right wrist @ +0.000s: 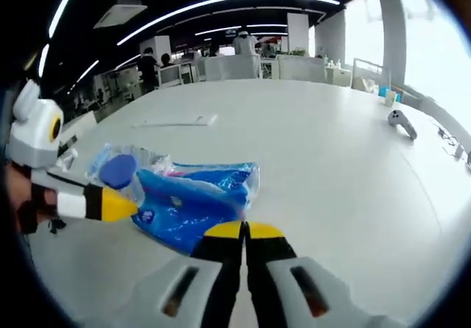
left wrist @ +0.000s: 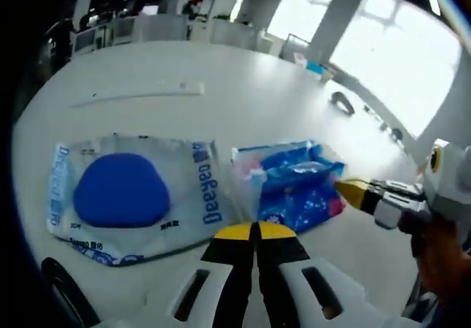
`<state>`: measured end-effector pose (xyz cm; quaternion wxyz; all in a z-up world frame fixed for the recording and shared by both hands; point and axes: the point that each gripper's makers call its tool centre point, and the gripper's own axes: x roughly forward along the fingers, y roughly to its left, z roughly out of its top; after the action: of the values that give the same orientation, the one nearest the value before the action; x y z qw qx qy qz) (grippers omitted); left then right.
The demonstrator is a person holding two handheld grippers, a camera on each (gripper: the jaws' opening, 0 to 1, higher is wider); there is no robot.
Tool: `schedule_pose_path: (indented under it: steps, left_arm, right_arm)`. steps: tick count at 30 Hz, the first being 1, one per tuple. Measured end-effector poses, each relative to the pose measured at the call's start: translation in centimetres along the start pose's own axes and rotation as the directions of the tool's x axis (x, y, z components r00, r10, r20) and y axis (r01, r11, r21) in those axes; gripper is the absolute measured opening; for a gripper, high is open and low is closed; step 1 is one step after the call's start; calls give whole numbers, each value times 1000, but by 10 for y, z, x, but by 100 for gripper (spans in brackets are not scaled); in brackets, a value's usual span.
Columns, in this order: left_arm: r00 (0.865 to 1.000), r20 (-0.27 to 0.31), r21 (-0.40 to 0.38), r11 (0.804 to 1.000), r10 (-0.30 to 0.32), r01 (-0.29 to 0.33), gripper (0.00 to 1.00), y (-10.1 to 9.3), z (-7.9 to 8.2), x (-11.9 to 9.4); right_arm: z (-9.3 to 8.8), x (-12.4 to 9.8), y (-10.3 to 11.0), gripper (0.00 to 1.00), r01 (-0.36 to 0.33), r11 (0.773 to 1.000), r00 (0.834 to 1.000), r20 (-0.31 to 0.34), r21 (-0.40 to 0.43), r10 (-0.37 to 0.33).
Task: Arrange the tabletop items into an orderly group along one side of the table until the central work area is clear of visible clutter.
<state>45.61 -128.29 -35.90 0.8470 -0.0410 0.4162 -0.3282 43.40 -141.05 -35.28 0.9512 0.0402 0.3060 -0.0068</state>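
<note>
Directly ahead of the left gripper [left wrist: 255, 229] fingertips: two packets side by side on the white table [left wrist: 221, 63].

- Left gripper: yellow-tipped jaws pressed together, no gap, nothing between them. Tips at the near edge of the two packets, at the seam where they meet; contact with the plastic cannot be told.
- Clear packet [left wrist: 132, 195]: flat on the table, beyond and to the left of the left fingertips. Holds a blue rounded pad; blue lettering along its right edge.
- Blue packet [left wrist: 294, 184]: crumpled, just beyond and to the right of the left fingertips, touching or overlapping the clear packet's right edge.
- Right gripper [left wrist: 346, 188] as seen from the left gripper view: enters from the right, yellow tip at the blue packet's right edge.
- Right gripper [right wrist: 244, 230] in its own view: jaws shut tight, nothing visibly held. Tips against the near edge of the blue packet [right wrist: 188, 203].
- Left gripper [right wrist: 125, 204] as seen from the right gripper view: enters from the left, yellow tip at the blue packet's left end, in front of the clear packet [right wrist: 118, 170].
- Far beyond both pairs of fingertips: long white strip [left wrist: 140, 93] lying flat; small grey controller [right wrist: 401, 122] well apart to the right.
</note>
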Motion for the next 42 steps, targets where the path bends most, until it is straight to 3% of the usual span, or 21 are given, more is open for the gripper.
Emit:
schedule_pose_path:
  steps: [36, 42]
  left_arm:
    - [1000, 3, -62, 998, 0, 0, 0, 2, -8, 3]
    - [1000, 9, -104, 995, 2, -1, 0, 3, -7, 5]
  right_arm:
    - [-11, 3, -4, 3, 20, 1000, 999, -27, 4, -20]
    - [-10, 5, -3, 1, 22, 1000, 1000, -22, 4, -22]
